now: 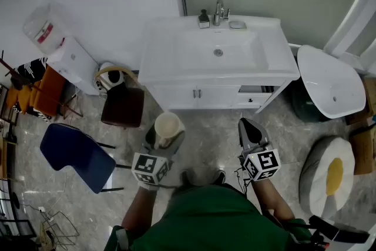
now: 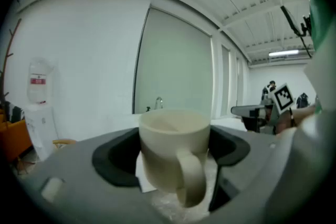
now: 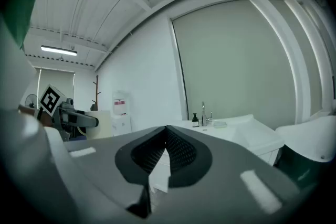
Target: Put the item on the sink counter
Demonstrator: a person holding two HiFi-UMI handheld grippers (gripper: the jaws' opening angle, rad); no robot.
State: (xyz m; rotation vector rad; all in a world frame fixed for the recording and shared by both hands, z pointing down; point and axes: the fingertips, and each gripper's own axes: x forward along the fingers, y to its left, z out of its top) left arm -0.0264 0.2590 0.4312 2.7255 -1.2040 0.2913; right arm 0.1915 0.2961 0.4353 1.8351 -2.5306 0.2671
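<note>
The left gripper [image 1: 164, 139] has its fingers spread wide, and the dark pads [image 2: 113, 157] press on either side of a cream ceramic mug [image 2: 169, 144]. The mug stands upright between them with its handle turned back toward the gripper's camera. In the head view the mug is held above the floor, near the person and short of the cabinet front.

The right gripper [image 3: 166, 131] has its ribbed fingers pressed together, tips meeting, with nothing between them. It hangs to the right of the mug, well apart from it.

Farther off stands the white sink counter [image 1: 170, 62], with a basin sunk in its middle and flat white rim on both sides. At its far edge a small dark soap bottle [image 1: 204, 19], a chrome tap [image 1: 219, 10] and a small soap dish [image 1: 237, 24] sit in a row. A drawer [image 1: 255, 90] on the right of the cabinet stands slightly open.

Grey marble floor [image 1: 208, 126] runs between the grippers and the cabinet. A dark brown stool [image 1: 123, 106] stands near the counter's left corner, with a blue chair [image 1: 76, 153] nearer on the left. A white oval basin [image 1: 329, 82] flanks the counter's right edge.
</note>
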